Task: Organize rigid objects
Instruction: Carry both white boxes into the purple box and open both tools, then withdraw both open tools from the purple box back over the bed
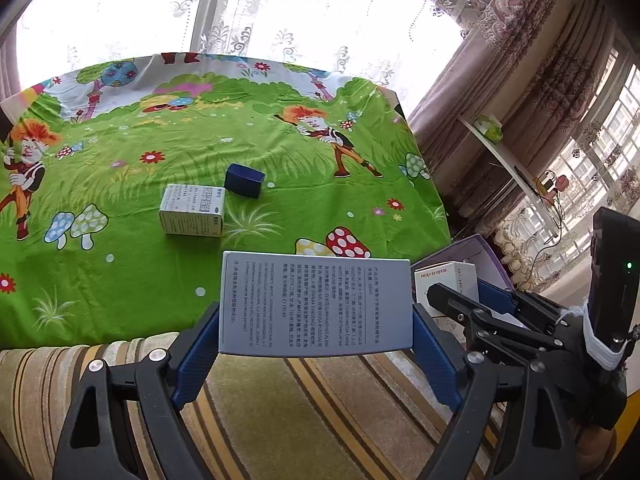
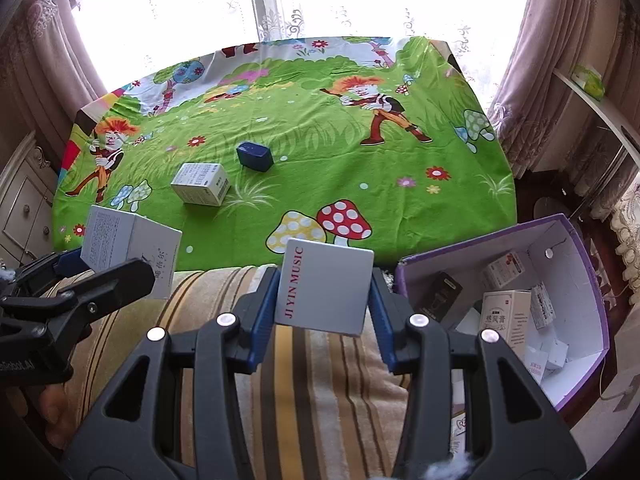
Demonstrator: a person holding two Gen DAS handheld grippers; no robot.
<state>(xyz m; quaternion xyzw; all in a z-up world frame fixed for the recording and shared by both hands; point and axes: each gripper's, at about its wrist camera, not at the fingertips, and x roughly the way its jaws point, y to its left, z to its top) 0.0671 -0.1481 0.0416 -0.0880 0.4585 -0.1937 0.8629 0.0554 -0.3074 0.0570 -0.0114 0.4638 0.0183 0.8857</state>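
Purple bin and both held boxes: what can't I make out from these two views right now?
- Purple bin: in the left wrist view the right claw hides nearly all of it.
- Bin's lower corner: right wrist view, cut off by the lens edge.
- Grey box: underside faces away.
- JI YIN MUSIC box: back unseen.

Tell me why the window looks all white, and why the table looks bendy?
Left wrist view: daylight through the window washes it out to plain white, and the fisheye lens bows the table edges. Right wrist view: the same white glare behind the curtains, the same curving, yet the white box looks sharp.
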